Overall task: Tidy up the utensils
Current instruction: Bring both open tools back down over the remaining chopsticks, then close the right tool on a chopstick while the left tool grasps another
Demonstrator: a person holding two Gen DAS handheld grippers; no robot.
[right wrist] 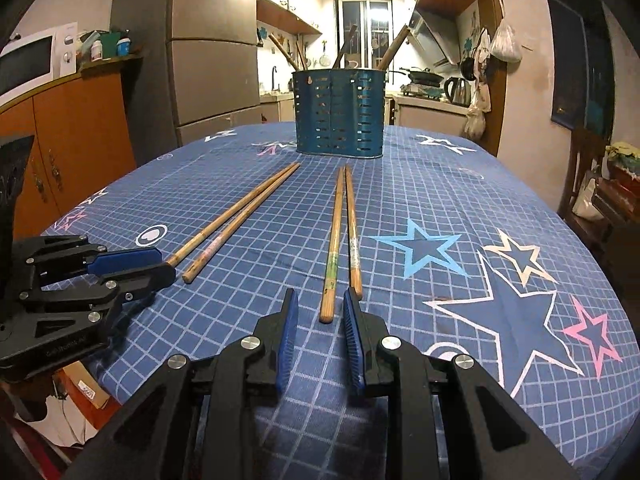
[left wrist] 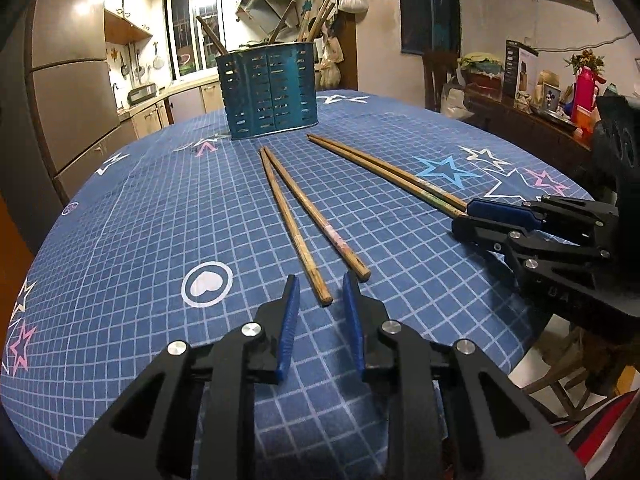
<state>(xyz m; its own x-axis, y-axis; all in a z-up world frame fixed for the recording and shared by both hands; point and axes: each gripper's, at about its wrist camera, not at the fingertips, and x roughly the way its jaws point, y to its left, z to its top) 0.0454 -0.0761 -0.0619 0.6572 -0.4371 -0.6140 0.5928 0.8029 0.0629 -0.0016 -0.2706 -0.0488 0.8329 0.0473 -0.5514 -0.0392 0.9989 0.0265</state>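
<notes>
Barely started, by the look of it. Two pairs of chopsticks lie flat on the blue star-print tablecloth (left wrist: 140,208), near the blue slotted utensil holder (left wrist: 272,92) (which already has several utensils standing in it). The left gripper (left wrist: 319,280) sits with its fingers apart right at the butt ends of the left pair (left wrist: 304,216), holding nothing. The right gripper (right wrist: 319,294) is spread too, lined up on the right pair (right wrist: 342,240), not gripping. Both pairs probably need grabbing and dropping in.
</notes>
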